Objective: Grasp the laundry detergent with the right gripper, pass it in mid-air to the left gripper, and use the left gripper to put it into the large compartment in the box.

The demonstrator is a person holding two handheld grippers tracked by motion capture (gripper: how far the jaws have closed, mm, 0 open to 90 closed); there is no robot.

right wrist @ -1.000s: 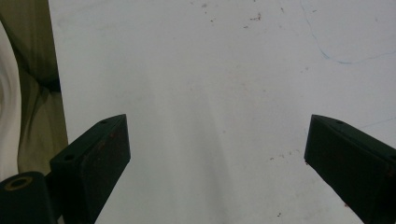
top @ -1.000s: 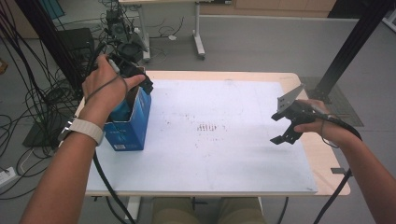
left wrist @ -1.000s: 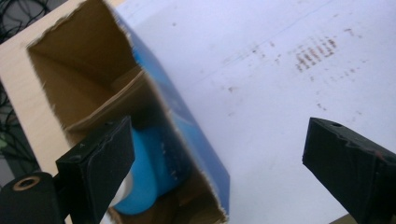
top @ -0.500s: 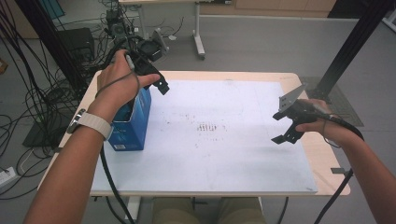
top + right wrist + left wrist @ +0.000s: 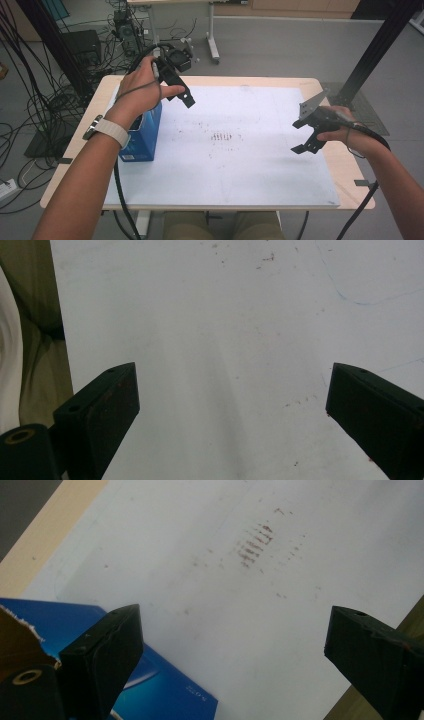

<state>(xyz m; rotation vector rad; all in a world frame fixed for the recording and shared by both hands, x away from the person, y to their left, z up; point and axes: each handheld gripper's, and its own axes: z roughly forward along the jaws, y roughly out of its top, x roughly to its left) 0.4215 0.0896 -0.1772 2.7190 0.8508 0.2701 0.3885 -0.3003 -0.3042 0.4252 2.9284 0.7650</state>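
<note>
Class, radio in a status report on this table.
Left gripper open, empty, above the blue box. Right gripper open, empty, over the white sheet. Box upright; nothing in the way.

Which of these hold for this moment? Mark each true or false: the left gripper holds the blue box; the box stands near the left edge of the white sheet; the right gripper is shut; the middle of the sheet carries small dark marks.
1. The left gripper holds the blue box. False: its jaws stand open with nothing between them, above and beside the box.
2. The box stands near the left edge of the white sheet. True.
3. The right gripper is shut. False: its jaws are wide apart over the bare sheet, with nothing between them.
4. The middle of the sheet carries small dark marks. True.
</note>
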